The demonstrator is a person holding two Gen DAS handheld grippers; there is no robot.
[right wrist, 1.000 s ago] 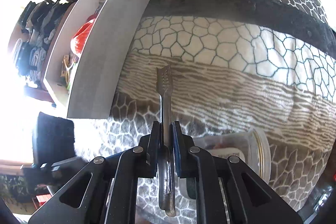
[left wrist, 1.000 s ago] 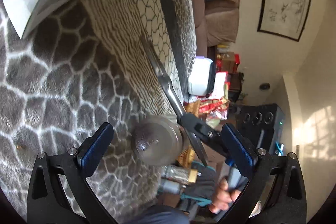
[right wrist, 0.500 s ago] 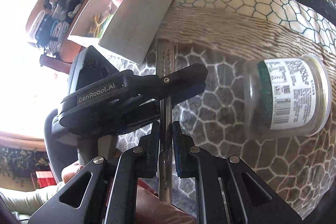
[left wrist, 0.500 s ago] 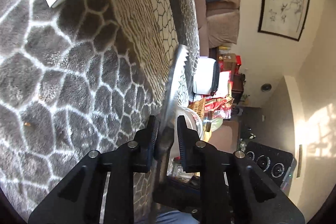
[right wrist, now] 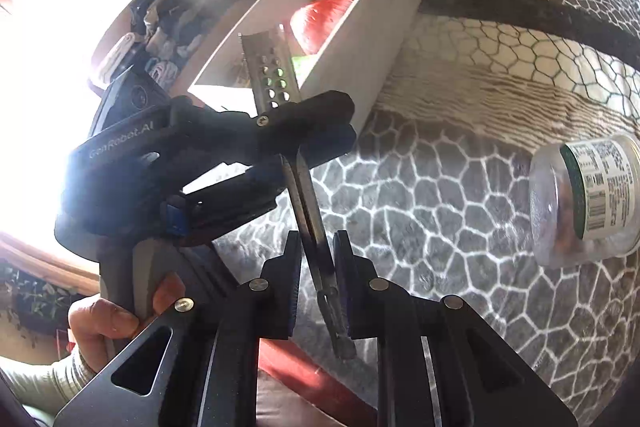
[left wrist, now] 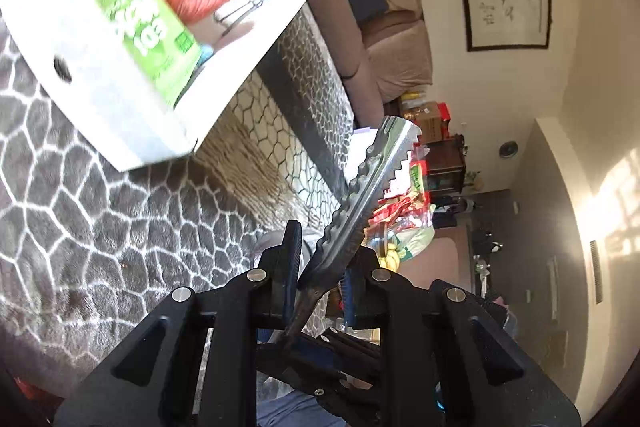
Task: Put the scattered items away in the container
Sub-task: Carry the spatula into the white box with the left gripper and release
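Above patterned plush blanket point(right wrist: 420, 195), left jaws clamp serrated steel tongs point(left wrist: 360, 195), right jaws just loosened.

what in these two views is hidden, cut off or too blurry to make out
- Left wrist view: the tongs have their handle end hidden behind the left gripper.
- Left wrist view: the green carton in the white box has motion-blurred lettering.
- Right wrist view: the window area is blown out by glare.
- Right wrist view: the jar has label print too small to read.
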